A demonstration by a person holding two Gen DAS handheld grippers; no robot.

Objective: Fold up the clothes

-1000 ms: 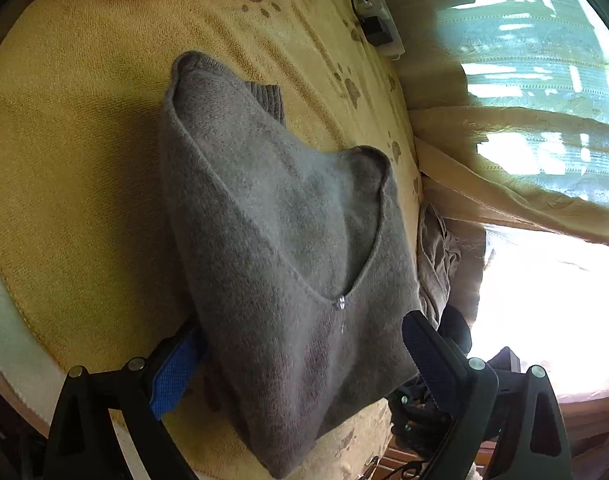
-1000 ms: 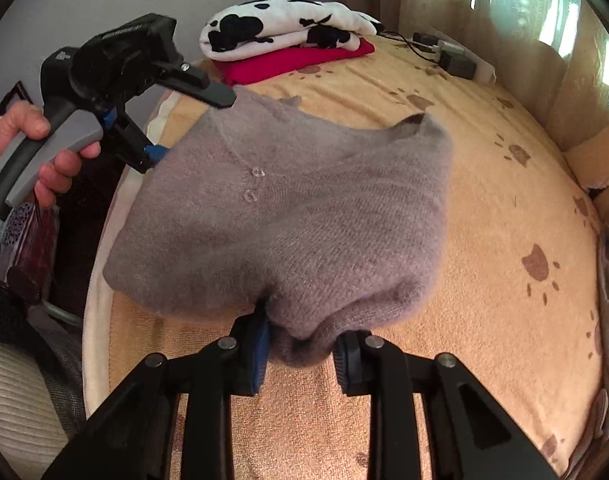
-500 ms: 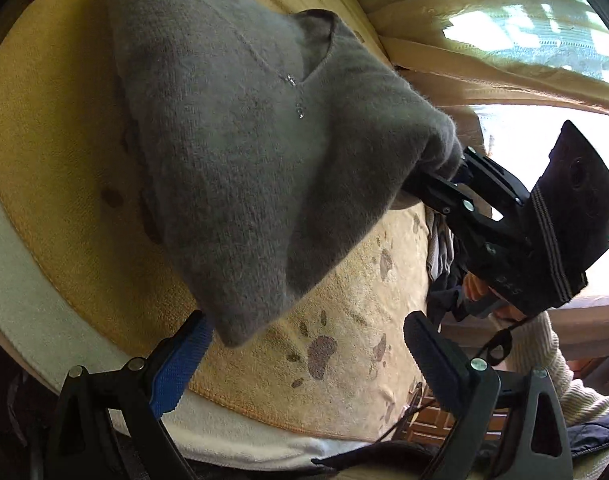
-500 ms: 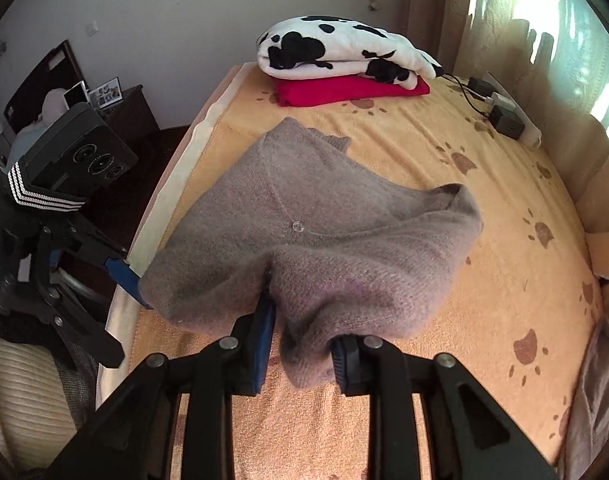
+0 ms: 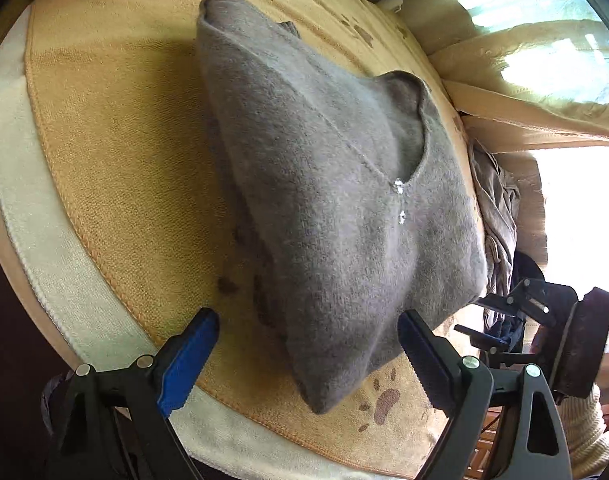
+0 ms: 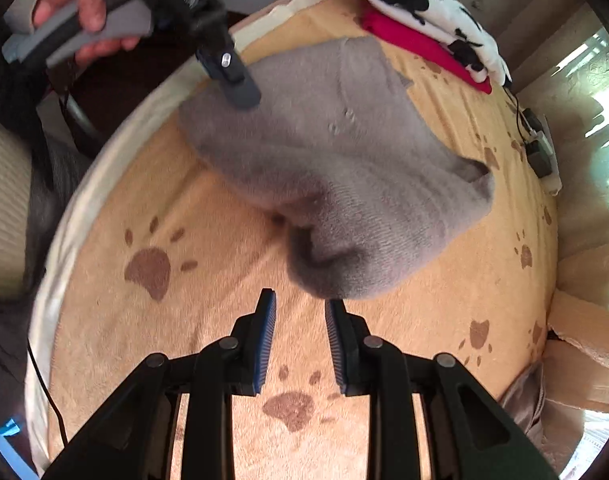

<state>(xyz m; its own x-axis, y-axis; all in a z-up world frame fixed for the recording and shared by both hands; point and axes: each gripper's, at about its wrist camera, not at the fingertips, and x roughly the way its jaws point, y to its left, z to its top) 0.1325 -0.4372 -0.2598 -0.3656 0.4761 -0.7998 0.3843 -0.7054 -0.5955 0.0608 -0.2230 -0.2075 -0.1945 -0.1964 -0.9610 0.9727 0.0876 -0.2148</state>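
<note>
Sweater: grey knit sweater (image 5: 336, 208), V-neck with two small pale buttons below the neckline, lying folded in a heap on my bed; its near corner points toward my left tool and overlaps a paw print.
Bed cover: tan blanket (image 6: 208, 320) with brown paw prints, a cream band along its edge.
Left tool (image 5: 308, 356): jaws spread wide, released, nothing between them; the blue pad (image 5: 186, 362) sits over the blanket edge, the other finger rests just beside the sweater's lower edge. I cannot tell if that finger touches the knit.
Right tool (image 6: 300, 340): jaws parted a little, gripping nothing; the rounded end of the sweater lies just ahead of the tips, apart from them.
Left hand (image 6: 80, 8): seen from the right wrist view, wrapped around the grey handle at top left; one dark finger of that tool overlaps the sweater's far corner in that view.
Finished pile: red garment (image 6: 420, 54) folded at the far end of the bed, black-and-white spotted garment (image 6: 428, 12) stacked on it, well apart from the sweater.
Bedside: curtain (image 5: 520, 60) along the window side; power strip (image 6: 540, 152) on the blanket near it.
</note>
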